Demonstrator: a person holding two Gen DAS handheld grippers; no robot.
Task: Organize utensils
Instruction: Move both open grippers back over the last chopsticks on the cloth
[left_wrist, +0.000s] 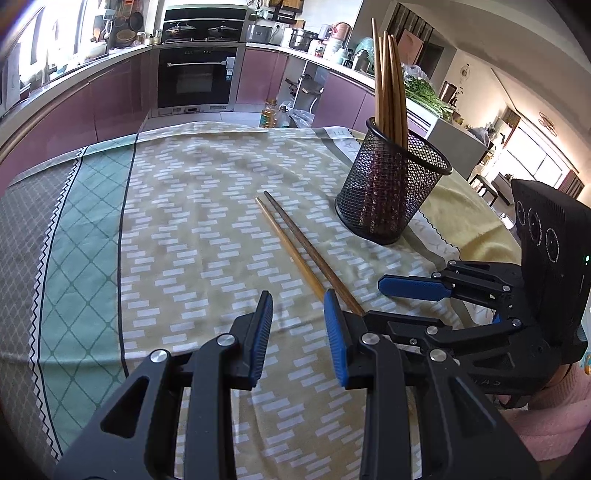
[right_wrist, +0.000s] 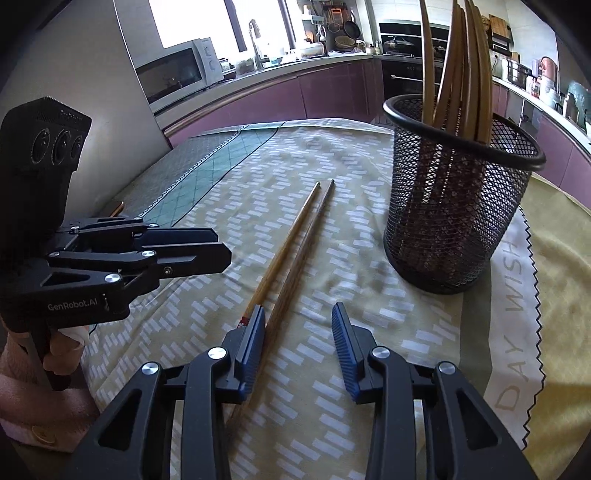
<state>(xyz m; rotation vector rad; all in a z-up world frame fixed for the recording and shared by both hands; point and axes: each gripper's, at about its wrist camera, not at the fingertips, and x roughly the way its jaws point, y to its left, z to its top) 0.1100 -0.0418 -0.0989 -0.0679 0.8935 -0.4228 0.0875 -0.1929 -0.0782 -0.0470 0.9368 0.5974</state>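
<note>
Two chopsticks (right_wrist: 291, 243) lie on the desk (left_wrist: 207, 229) beside the mesh holder (right_wrist: 458, 206); both hand-held grippers, right (right_wrist: 298, 334) and left (left_wrist: 297, 321), gape empty. Grabbing one probably rolls the other away.

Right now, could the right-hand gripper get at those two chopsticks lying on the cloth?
Probably yes. The right gripper is open, low over the near ends of the two chopsticks, with nothing between them. The mesh holder stands off to the side.
</note>
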